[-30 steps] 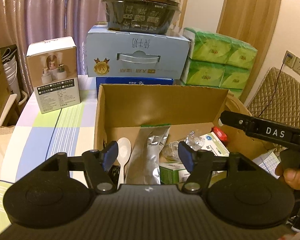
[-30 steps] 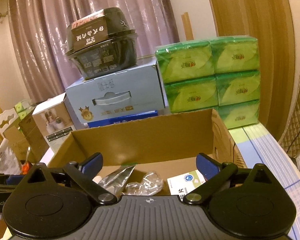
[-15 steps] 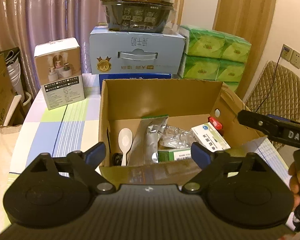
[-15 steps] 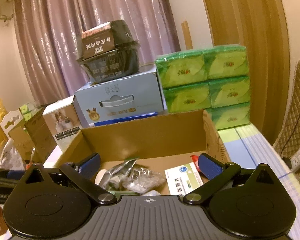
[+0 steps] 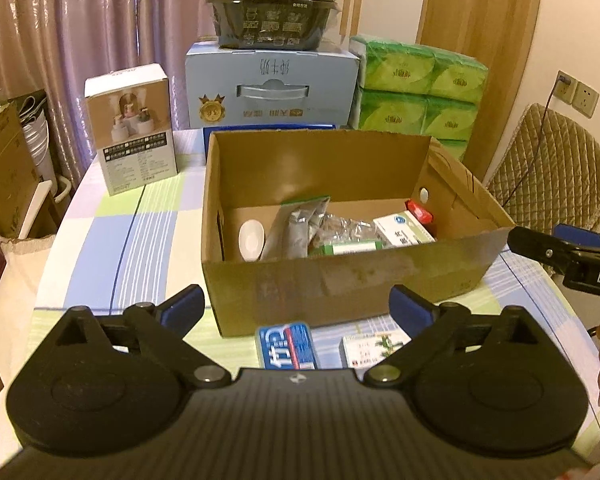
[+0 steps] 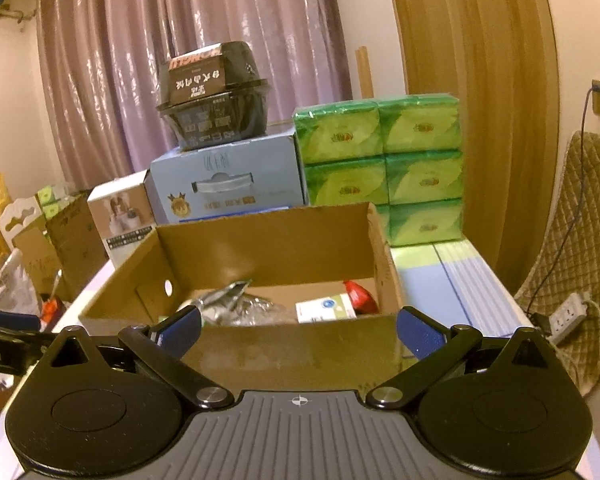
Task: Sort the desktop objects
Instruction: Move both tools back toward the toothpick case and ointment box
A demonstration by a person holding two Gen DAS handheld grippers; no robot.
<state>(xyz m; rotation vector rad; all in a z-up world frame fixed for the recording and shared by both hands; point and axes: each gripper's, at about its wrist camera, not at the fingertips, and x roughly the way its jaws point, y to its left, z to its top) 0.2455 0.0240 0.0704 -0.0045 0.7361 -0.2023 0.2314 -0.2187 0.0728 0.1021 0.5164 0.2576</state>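
Most of the sorting looks done, judging by what already lies in the open brown cardboard box (image 5: 340, 276) on the checked-cloth counter (image 5: 112, 248). Inside it, from left to right, are a white plastic spoon (image 5: 251, 238), a silver foil pouch (image 5: 300, 224), a crumpled clear wrapper (image 5: 346, 226), a white medicine carton with blue print (image 5: 404, 232) and something red (image 5: 418, 209) in the far right corner.

Two things are left outside, just in front of the box's near wall: a blue and white flat packet (image 5: 286, 346) and, to its right, a small white printed carton (image 5: 374, 346).

The left gripper (image 5: 296, 308) hangs above them with its fingers spread wide and holding nothing. The right gripper (image 6: 298, 334), at the box's right end, is likewise wide apart and empty.
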